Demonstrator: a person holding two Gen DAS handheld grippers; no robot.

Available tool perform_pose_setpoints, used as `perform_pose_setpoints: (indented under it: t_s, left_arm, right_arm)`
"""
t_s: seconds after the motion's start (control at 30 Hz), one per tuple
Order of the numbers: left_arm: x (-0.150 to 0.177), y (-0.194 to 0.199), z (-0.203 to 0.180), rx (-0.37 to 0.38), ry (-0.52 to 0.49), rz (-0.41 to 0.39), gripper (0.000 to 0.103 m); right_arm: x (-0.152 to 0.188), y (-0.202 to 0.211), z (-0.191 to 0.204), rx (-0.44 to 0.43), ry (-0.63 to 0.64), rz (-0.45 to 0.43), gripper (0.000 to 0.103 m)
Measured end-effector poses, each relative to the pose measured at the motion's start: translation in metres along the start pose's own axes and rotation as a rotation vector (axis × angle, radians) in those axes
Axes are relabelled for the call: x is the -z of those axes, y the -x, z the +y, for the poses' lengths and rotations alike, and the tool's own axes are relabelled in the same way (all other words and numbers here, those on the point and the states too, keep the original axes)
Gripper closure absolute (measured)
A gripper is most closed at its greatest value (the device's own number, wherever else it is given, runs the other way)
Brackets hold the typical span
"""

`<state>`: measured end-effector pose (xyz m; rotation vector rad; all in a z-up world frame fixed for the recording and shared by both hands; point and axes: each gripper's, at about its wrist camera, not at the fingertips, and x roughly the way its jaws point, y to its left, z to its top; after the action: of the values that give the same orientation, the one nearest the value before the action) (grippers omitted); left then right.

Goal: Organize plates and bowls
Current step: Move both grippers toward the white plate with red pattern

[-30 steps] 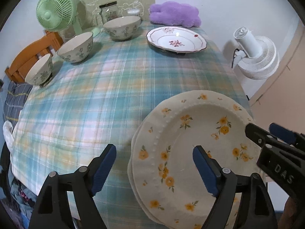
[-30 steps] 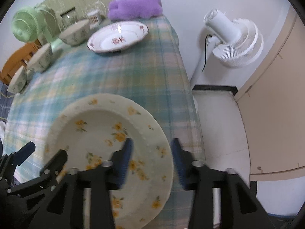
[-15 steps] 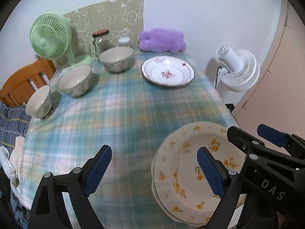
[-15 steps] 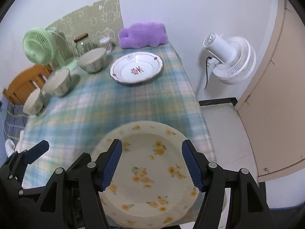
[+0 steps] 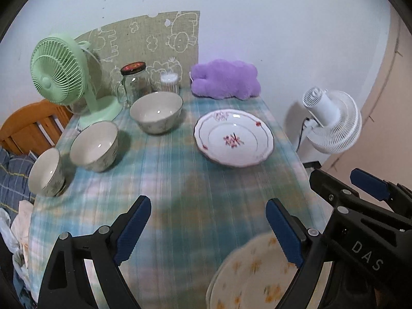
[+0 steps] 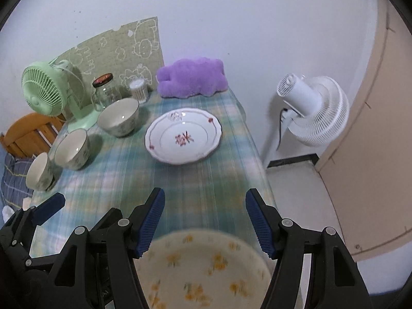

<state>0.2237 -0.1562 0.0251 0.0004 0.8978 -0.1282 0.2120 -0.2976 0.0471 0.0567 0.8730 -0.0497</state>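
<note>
A cream plate with yellow flowers (image 5: 255, 278) (image 6: 206, 270) lies at the near edge of the checked table, on another plate beneath it. A white plate with a red flower (image 5: 233, 137) (image 6: 183, 135) lies at the far right. Three floral bowls stand along the left: large (image 5: 155, 112) (image 6: 119, 116), medium (image 5: 94, 145) (image 6: 72, 148), small (image 5: 46, 171) (image 6: 38, 171). My left gripper (image 5: 208, 231) is open and empty above the table. My right gripper (image 6: 204, 222) is open and empty above the yellow plate.
A green desk fan (image 5: 61, 77), a glass jar (image 5: 135, 81), a cotton-swab box (image 5: 169, 81) and a purple plush (image 5: 225, 79) stand at the table's far end. A white floor fan (image 6: 312, 109) stands to the right. A wooden chair (image 5: 28, 126) is at left.
Both grippers have drawn back and up from the yellow plates. The right gripper has opened wider. The plates now sit low in both views.
</note>
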Motion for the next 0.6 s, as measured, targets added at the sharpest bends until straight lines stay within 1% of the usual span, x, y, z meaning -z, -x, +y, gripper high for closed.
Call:
perform_pose_setpoints:
  t_s: [0.1, 0.27, 0.47, 0.6]
  left_arm:
    - [-0.018, -0.021, -0.001, -0.002, 0.020, 0.006, 0.011]
    - [-0.046, -0.055, -0.012, -0.046, 0.044, 0.002, 0.014]
    - [-0.070, -0.097, -0.015, -0.090, 0.061, 0.015, 0.017]
    - [-0.083, -0.131, -0.013, -0.129, 0.064, 0.030, 0.023]
  right_arm:
    - [-0.019, -0.019, -0.006, -0.008, 0.005, -0.010, 0.035]
    - [-0.048, -0.051, -0.014, -0.032, 0.019, -0.019, 0.035]
    - [-0.080, -0.105, -0.021, -0.049, 0.032, 0.007, 0.034]
    - [-0.096, -0.142, -0.017, -0.058, 0.041, 0.025, 0.034]
